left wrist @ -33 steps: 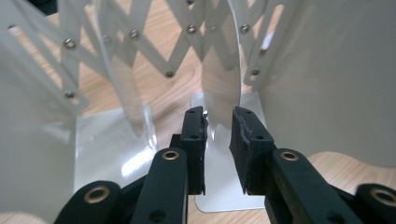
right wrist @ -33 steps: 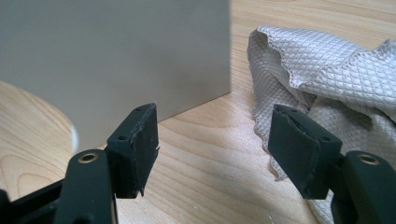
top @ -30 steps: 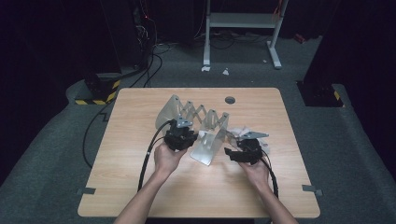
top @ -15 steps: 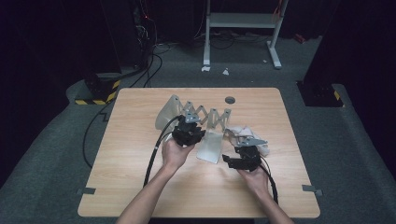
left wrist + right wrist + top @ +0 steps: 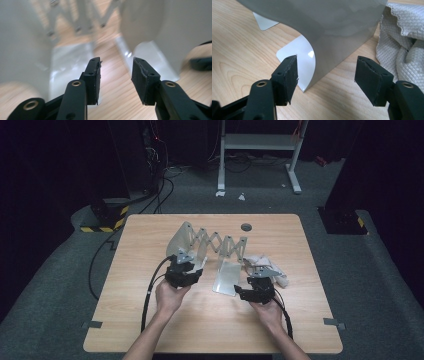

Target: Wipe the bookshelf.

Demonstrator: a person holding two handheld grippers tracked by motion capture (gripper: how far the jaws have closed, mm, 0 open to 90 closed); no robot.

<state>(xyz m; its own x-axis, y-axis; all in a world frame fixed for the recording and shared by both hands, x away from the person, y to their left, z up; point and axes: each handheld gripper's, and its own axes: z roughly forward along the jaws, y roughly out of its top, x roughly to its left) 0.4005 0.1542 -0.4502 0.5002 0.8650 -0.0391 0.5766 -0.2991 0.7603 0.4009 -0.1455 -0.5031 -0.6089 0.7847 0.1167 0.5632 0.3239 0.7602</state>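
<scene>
Looking down from the high view, a wooden table (image 5: 150, 330) carries an expanding metal rack (image 5: 215, 245) with a zigzag scissor link between two curved end plates, lying across the middle. The left gripper (image 5: 186, 268) sits just beside the rack's left end plate, the right gripper (image 5: 260, 282) near the right end plate, with a crumpled grey cloth (image 5: 267, 267) just behind it (partly hidden by that gripper). Cables trail from both grippers back along the forearms. A round dark grommet (image 5: 246, 226) sits near the table's far edge, and a white stand (image 5: 260, 142) rises on the floor beyond.

Over to the left gripper view: the left gripper (image 5: 116, 71) has its jaws a narrow gap apart, nothing between them, pointing into the space between the two blurred pale plates of the rack (image 5: 155, 27).

Now the right gripper view: the right gripper (image 5: 325, 71) spreads its jaws wide, empty, and the rack's curved plate (image 5: 332, 32) stands right in front, its foot flat on the wood. The cloth (image 5: 404, 37) lies bunched to one side, just beside the plate.
</scene>
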